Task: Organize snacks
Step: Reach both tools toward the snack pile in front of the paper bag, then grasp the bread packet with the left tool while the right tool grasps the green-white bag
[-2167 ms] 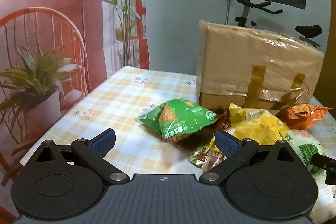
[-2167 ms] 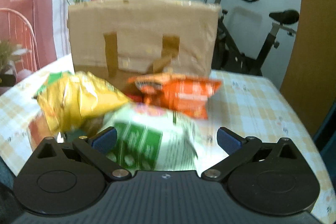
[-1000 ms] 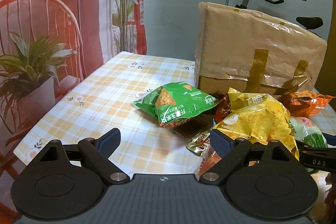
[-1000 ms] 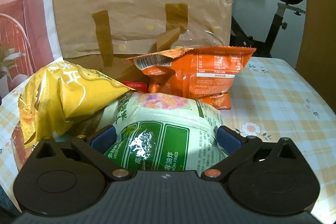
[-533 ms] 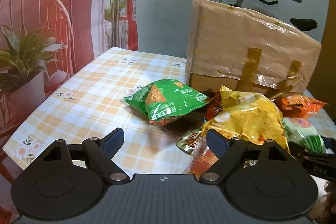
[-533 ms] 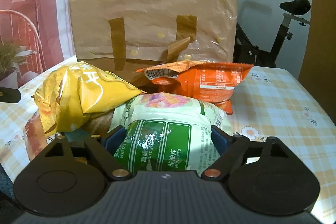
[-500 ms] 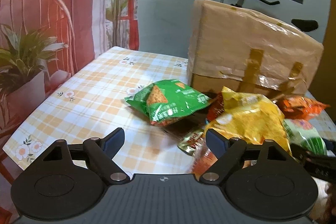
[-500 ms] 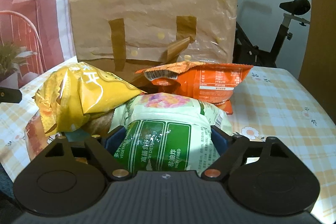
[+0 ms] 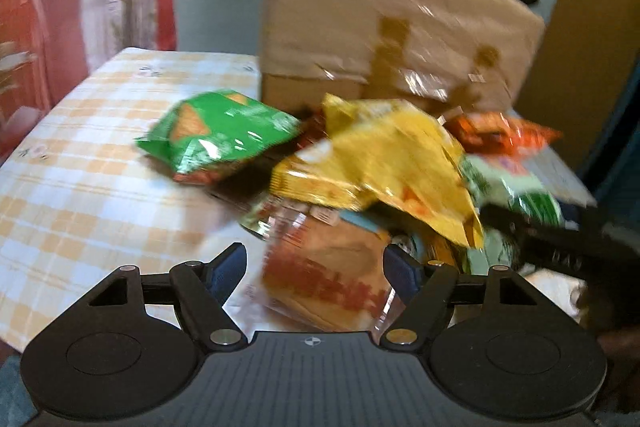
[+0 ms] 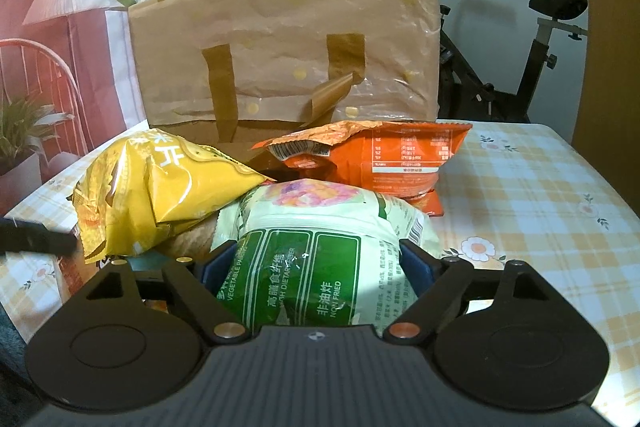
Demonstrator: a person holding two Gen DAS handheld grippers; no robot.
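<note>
Snack bags are piled on a checked tablecloth (image 9: 80, 187) in front of a tall brown paper bag (image 10: 288, 59). My right gripper (image 10: 316, 267) is shut on a pale green bag (image 10: 320, 219), its pads pressing both sides. A yellow bag (image 10: 160, 179) leans on that bag's left and an orange bag (image 10: 380, 159) lies behind it. In the blurred left wrist view my left gripper (image 9: 316, 267) points down at the pile with its jaws closing. A red-brown packet (image 9: 328, 279) lies between them, not gripped. A bright green bag (image 9: 216, 139) lies to the left.
An exercise bike (image 10: 540, 67) stands behind the table at the right. A potted plant (image 10: 20, 131) and a red chair sit off the left edge. My right gripper's body (image 9: 560, 247) shows at the right in the left wrist view. Bare cloth lies to the right of the orange bag.
My left gripper has tipped down and moved in over the pile, with its jaws narrower around the red-brown packet. The right jaws have come in onto the pale green bag.
</note>
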